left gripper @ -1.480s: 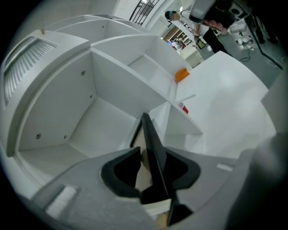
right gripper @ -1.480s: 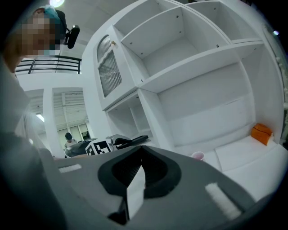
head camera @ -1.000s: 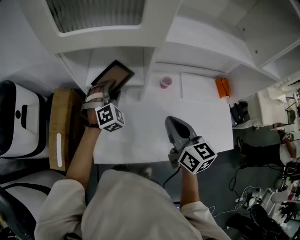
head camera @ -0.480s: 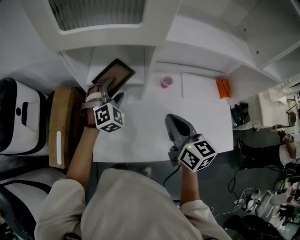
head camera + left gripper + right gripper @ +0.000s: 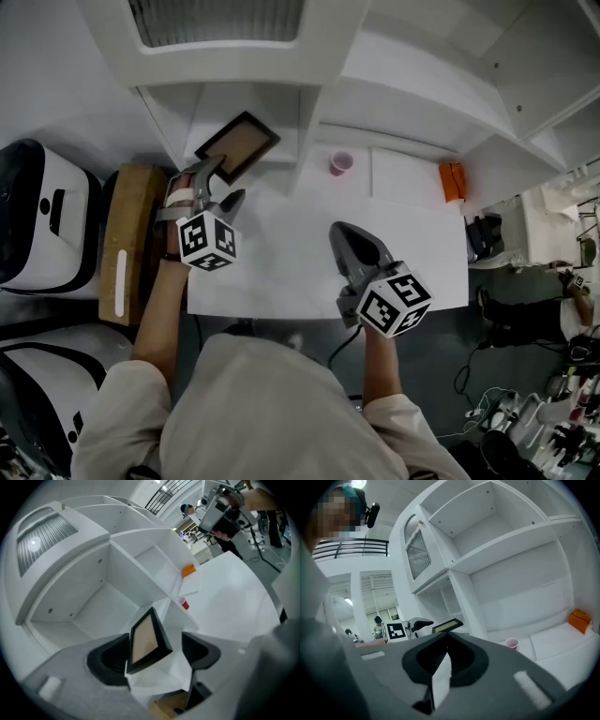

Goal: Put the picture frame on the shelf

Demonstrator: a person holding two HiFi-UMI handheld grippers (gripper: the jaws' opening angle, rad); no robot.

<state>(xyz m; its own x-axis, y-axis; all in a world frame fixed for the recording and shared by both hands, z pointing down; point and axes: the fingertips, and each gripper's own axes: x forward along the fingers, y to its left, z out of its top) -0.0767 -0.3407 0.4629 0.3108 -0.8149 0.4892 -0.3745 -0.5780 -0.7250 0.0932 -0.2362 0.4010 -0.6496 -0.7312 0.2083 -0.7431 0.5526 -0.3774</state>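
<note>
The picture frame (image 5: 237, 147), black-rimmed with a tan panel, rests in the left bottom bay of the white shelf unit (image 5: 319, 103), leaning at an angle. My left gripper (image 5: 223, 183) sits just in front of it, and its jaws are opening. In the left gripper view the frame (image 5: 146, 639) stands between the spread jaws, with neither pad pressing on it. My right gripper (image 5: 349, 239) hovers over the white table (image 5: 281, 272), shut and empty. The frame (image 5: 446, 625) also shows in the right gripper view, beyond the shut jaws.
A pink cup (image 5: 341, 162) and an orange block (image 5: 452, 180) sit in the shelf's lower right bay. A wooden board (image 5: 127, 244) and a white and black appliance (image 5: 37, 225) flank the table's left side. Upper shelf bays hold nothing I can see.
The left gripper's jaws have spread apart and let go of the frame, and the gripper has drawn back slightly toward me. The frame stays in the shelf bay. The right gripper has barely moved.
</note>
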